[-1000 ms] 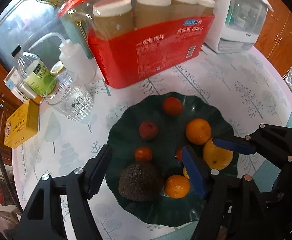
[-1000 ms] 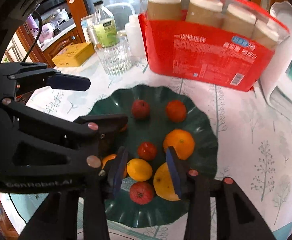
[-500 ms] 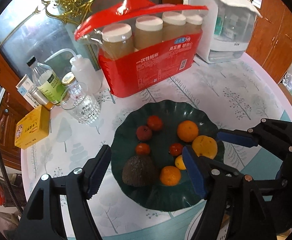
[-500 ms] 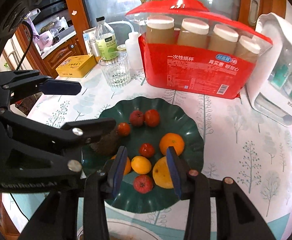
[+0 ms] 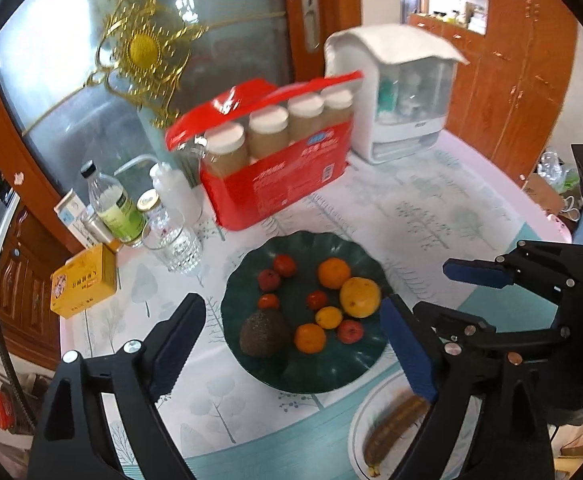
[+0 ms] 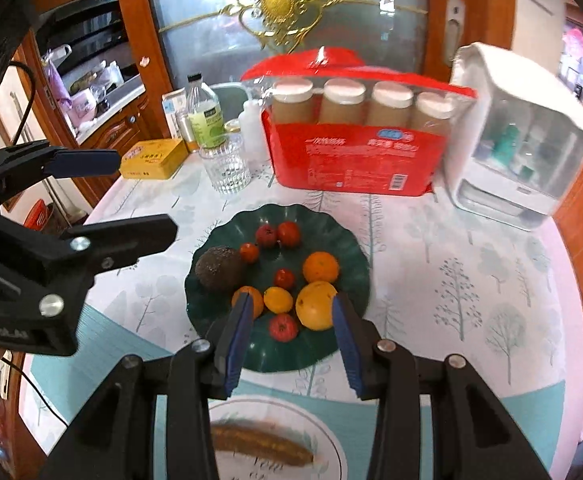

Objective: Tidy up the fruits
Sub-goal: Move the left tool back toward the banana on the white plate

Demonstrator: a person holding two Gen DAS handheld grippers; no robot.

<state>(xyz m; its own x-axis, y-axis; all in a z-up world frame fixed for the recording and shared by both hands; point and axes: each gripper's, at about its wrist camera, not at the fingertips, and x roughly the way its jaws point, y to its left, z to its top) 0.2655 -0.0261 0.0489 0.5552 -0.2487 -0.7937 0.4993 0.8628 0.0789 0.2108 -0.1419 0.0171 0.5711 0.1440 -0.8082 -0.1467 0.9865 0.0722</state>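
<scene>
A dark green scalloped plate (image 5: pixel 355 374) (image 6: pixel 311 354) holds several fruits: a dark avocado (image 5: pixel 262 334) (image 6: pixel 217 267), oranges (image 5: pixel 333 273) (image 6: pixel 320 267), a big yellow-orange fruit (image 5: pixel 360 297) (image 6: pixel 316 305), a small lemon (image 5: pixel 328 317) and small red fruits (image 5: pixel 350 331). A brown banana (image 5: pixel 393 428) (image 6: pixel 261 446) lies on a white plate (image 5: pixel 357 420) (image 6: pixel 331 446) at the near table edge. My left gripper (image 5: pixel 291 344) is open and empty, raised above the green plate. My right gripper (image 6: pixel 289 332) is open and empty, also raised above it.
Behind the plate stand a red pack of paper cups (image 5: pixel 279 168) (image 6: pixel 351 152), a white appliance (image 5: pixel 395 104) (image 6: pixel 523 140), a glass tumbler (image 5: pixel 175 244) (image 6: pixel 227 166), bottles (image 5: pixel 115 200) and a yellow box (image 5: pixel 83 280) (image 6: pixel 153 158). The table edge curves at the left and front.
Both grippers have pulled back and up from the green plate, still open. The white plate with the banana has come into view at the near edge.
</scene>
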